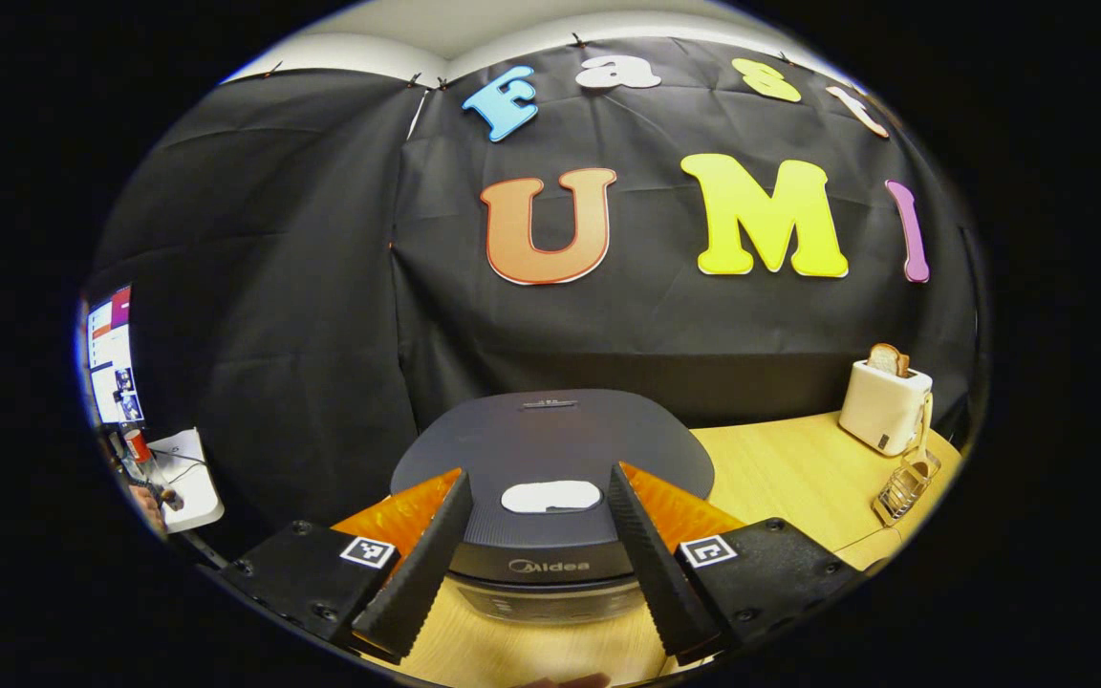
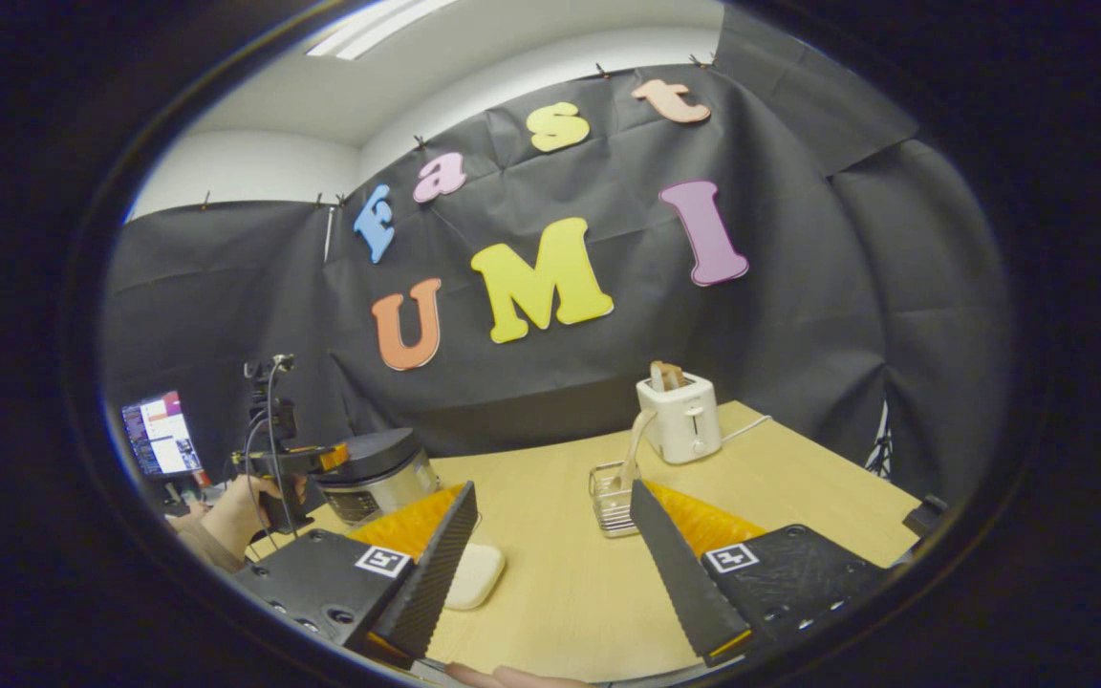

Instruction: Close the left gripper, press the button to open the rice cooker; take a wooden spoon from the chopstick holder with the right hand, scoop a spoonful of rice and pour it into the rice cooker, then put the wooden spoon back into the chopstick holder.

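The dark rice cooker (image 1: 550,440) stands shut right in front of my left gripper (image 1: 539,478), its white lid button (image 1: 550,496) between the two spread fingers. My left gripper is open and holds nothing. The right gripper view has the cooker (image 2: 378,473) at the table's left, with the left gripper (image 2: 326,459) and a hand (image 2: 235,516) beside it. A wire chopstick holder (image 2: 613,499) with a wooden spoon (image 2: 641,435) leaning in it stands ahead of my right gripper (image 2: 552,492), which is open and empty. The holder (image 1: 906,483) is also at the far right in the left gripper view.
A white toaster (image 2: 680,416) with bread in it stands behind the holder on the wooden table (image 2: 799,478). A pale rounded object (image 2: 474,573) lies by my right gripper's left finger. A lit monitor (image 2: 159,435) stands off the table's left.
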### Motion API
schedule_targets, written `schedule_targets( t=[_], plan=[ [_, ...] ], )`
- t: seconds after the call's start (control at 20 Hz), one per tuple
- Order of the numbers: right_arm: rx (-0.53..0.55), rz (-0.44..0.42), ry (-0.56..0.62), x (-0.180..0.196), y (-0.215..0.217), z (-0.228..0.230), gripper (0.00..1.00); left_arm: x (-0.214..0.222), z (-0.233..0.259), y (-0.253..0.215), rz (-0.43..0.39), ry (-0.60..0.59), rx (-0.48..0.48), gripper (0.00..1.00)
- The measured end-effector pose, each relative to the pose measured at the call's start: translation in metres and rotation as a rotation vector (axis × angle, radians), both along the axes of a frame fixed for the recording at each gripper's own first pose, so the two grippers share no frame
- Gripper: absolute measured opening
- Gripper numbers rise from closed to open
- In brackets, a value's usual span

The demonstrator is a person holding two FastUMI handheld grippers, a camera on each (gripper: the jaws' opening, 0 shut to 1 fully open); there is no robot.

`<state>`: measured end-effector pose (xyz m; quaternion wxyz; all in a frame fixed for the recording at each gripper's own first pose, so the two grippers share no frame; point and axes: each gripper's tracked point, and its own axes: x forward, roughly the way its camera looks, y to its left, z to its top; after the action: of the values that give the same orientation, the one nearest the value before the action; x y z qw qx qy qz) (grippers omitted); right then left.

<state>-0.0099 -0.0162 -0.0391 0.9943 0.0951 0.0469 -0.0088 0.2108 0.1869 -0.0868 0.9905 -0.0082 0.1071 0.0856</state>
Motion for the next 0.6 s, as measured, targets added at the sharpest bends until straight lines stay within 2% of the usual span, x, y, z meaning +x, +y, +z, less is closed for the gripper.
schedule_targets(
  t=[0.05,0.1,0.3,0.35,0.4,0.45,0.5,0.55,0.6],
  plan=[
    [-0.003,0.001,-0.002,-0.002,0.003,0.0,0.95,-0.002,0.0,0.0,-0.002,-0.003,0.004,0.92],
    [-0.006,0.004,-0.003,-0.003,0.006,0.0,0.91,-0.005,-0.001,0.0,0.003,-0.007,0.001,0.92],
    [-0.023,0.023,0.002,-0.006,0.016,-0.004,0.91,-0.017,-0.001,-0.001,0.037,-0.029,-0.006,0.9],
    [-0.024,0.025,0.001,-0.006,0.018,-0.005,0.92,-0.019,-0.001,-0.002,0.039,-0.031,0.001,0.96],
    [-0.022,0.026,0.002,-0.005,0.018,-0.006,0.92,-0.02,-0.003,-0.004,0.038,-0.023,0.005,0.89],
    [-0.018,0.025,0.005,-0.005,0.018,-0.007,0.92,-0.022,-0.008,-0.005,0.034,0.0,-0.015,0.87],
    [-0.01,0.025,0.01,-0.005,0.018,-0.008,0.96,-0.024,-0.014,-0.006,0.032,0.024,-0.053,0.8],
    [-0.001,0.026,0.015,-0.006,0.019,-0.01,0.92,-0.025,-0.012,-0.005,0.026,0.009,-0.078,0.86],
    [0.008,0.029,0.021,-0.006,0.019,-0.011,0.92,-0.024,-0.013,-0.007,0.02,0.015,-0.096,0.86]
  ],
)
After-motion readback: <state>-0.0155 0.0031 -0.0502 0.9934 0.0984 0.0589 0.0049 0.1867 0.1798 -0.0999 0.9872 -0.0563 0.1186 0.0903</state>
